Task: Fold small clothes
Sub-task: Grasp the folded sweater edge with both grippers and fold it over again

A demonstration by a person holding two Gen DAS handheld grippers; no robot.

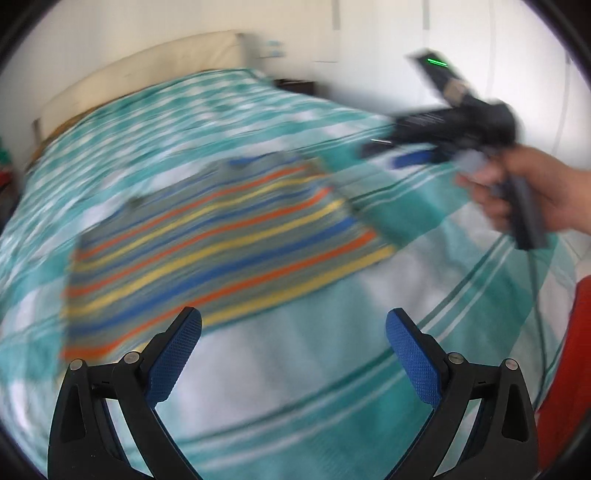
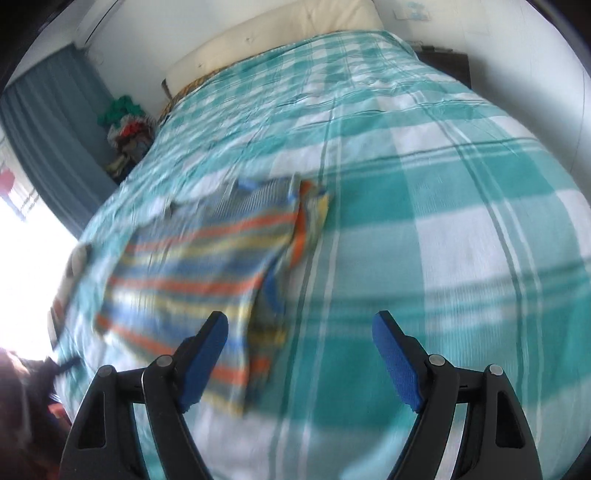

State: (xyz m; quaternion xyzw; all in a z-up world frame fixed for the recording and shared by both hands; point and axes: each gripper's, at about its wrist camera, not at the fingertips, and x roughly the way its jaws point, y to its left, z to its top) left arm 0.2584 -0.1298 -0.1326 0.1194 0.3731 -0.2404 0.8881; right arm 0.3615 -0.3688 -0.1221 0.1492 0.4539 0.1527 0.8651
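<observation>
**Inspector:** The bedspread, teal check, was the work surface. The striped garment lay flat on it, one side already turned in.

**Assistant:** And the grippers?

**Inspector:** The left gripper and right gripper both hung above the cloth, jaws apart, empty. I judged the next fold needed matched corners, seized together.

left wrist: above bed, tilted down | right wrist: likewise | shared: striped garment

checked bedspread, headboard, curtain
</observation>
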